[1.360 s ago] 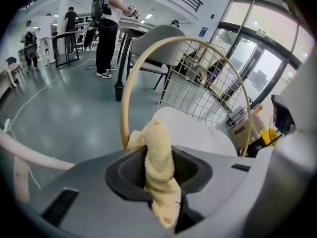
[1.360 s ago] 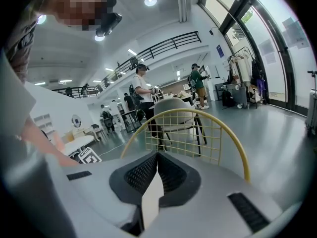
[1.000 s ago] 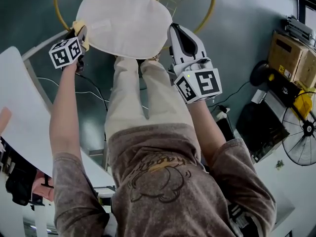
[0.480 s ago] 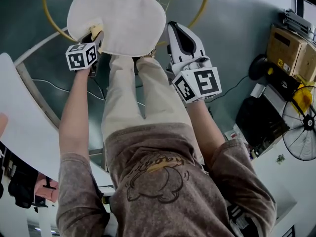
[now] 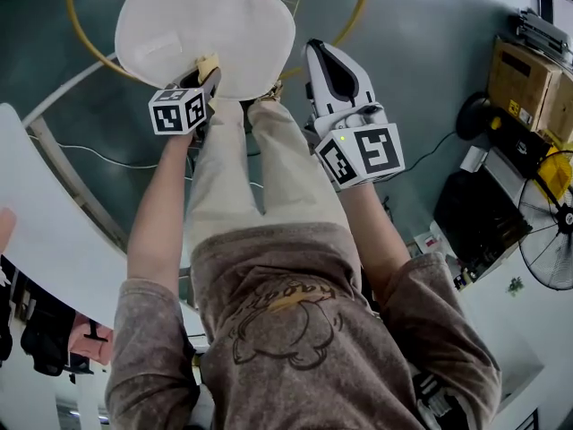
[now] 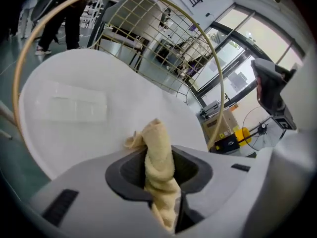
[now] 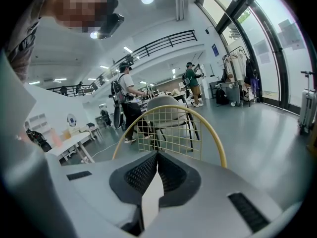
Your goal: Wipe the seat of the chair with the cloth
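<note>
Open hall, dark grey-green floor [image 5: 430, 52], tall glass walls in both gripper views. Cardboard boxes [image 5: 528, 97] and a fan [image 5: 546, 240] along the right of the head view; corner of a white desk [image 5: 36, 213] at left. People standing far off in the right gripper view.

Chair: white seat [image 5: 206, 25], yellow hoop back [image 5: 358, 16] with wire grid, directly in front of the person's legs.

Left gripper [image 5: 204, 77]: jaws clamped on a yellow cloth [image 5: 208, 64]. Cloth bunched into a roll, its free end poking out past the tips and touching the seat at the near edge, about mid-width. In the left gripper view the cloth [image 6: 158, 157] stands up between the jaws with the seat [image 6: 74, 118] spread just beyond it.

Right gripper [image 5: 315, 56]: jaws pressed together, nothing gripped. Held off the seat's right edge, beside the person's leg, apart from the cloth. Its own view looks over the closed tips [image 7: 156, 175] toward the wire back [image 7: 168, 128].
</note>
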A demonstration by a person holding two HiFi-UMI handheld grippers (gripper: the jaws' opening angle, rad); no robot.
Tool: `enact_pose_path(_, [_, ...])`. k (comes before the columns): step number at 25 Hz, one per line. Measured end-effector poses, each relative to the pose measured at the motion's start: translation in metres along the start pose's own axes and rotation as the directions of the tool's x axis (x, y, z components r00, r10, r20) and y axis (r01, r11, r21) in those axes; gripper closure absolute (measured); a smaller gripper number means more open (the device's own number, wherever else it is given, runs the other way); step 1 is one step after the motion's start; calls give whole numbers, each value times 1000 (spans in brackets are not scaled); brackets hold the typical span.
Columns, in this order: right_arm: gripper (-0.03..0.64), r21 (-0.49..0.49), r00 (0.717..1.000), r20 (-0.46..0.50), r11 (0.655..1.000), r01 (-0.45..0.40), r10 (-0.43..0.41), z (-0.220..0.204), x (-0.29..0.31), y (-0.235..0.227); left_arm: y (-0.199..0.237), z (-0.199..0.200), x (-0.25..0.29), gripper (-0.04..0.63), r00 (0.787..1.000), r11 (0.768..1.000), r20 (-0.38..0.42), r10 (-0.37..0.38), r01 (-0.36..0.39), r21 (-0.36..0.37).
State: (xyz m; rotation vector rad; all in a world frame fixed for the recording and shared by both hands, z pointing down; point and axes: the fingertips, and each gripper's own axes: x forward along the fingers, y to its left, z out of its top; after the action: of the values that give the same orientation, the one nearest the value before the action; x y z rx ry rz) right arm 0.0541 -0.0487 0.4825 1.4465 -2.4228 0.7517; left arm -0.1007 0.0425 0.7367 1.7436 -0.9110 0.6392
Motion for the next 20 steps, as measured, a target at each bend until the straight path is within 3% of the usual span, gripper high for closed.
enact_pose_path(3, [589, 3, 1000, 2, 1000, 12, -12, -1, -4, -7, -27, -11, 10, 476, 999, 999, -3, -44, 44, -25])
enact_pose_path(12, [589, 15, 1000, 9, 1000, 24, -25, -4, -16, -21, -95, -20, 31, 476, 985, 986, -40, -168, 168, -1])
enact_pose_path(20, [589, 12, 1000, 6, 1000, 19, -19, -4, -28, -24, -115, -11, 20, 476, 981, 981, -38, -188, 189, 42])
